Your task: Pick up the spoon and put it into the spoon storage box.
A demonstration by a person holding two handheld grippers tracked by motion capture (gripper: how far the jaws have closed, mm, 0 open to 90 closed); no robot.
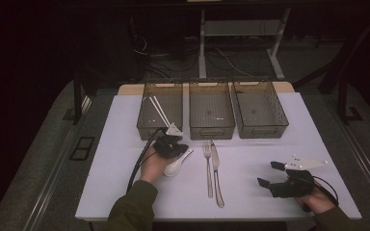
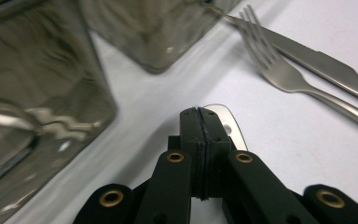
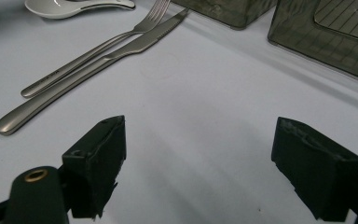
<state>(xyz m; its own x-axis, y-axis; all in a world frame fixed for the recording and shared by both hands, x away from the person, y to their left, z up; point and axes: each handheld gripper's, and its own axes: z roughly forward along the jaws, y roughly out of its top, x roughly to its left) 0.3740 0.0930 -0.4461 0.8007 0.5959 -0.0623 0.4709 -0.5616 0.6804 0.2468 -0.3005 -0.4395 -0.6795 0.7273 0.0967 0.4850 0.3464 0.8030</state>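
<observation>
High view: left gripper (image 1: 170,144) sits directly over the handle end of a white ceramic soup spoon (image 1: 177,164), just in front of the left smoky clear plastic bin (image 1: 160,111), which holds white chopsticks (image 1: 158,109). In the left gripper view the jaws are pressed together, nothing between them; spoon handle (image 2: 227,122) lies just beyond. Right gripper (image 1: 275,176) rests near the table's right edge, jaws wide, empty. Steel fork (image 1: 208,166) and steel knife (image 1: 216,173) lie side by side mid-table (image 1: 250,159).
</observation>
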